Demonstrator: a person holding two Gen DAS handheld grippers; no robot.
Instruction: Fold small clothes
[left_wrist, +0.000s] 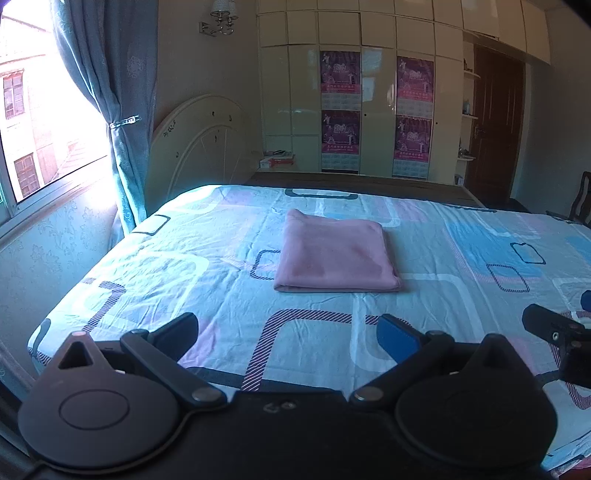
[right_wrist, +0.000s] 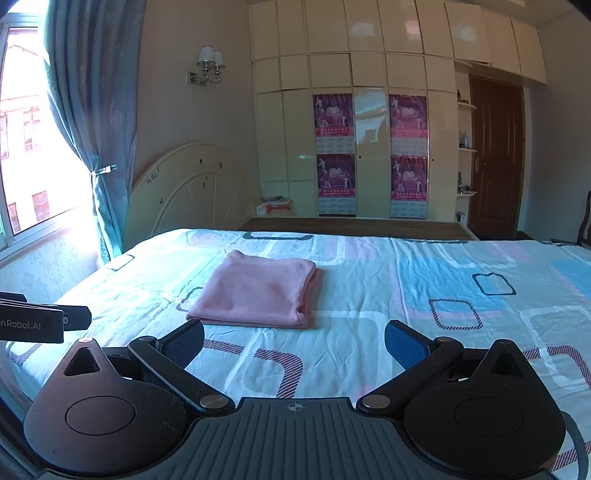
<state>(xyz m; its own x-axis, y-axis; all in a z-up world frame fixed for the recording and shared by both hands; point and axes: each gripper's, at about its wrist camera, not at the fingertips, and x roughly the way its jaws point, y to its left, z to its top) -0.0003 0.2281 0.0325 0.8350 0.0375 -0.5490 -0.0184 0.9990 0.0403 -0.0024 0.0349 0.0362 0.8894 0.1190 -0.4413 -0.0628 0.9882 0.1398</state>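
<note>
Pink cloth (left_wrist: 338, 253), already folded into a flat square, lies on the bed (left_wrist: 184, 266) near its middle, toward the headboard (left_wrist: 199, 144) side. Left gripper (left_wrist: 291, 332) hangs short of the cloth, fingers apart, holding nothing. Right gripper (right_wrist: 293, 341) likewise: fingers apart, empty, just short of the cloth's near edge. Fold looks finished. Risk: a low pass could snag the layered open edge and drag the stack loose, or wrinkle the sheet under it.
</note>
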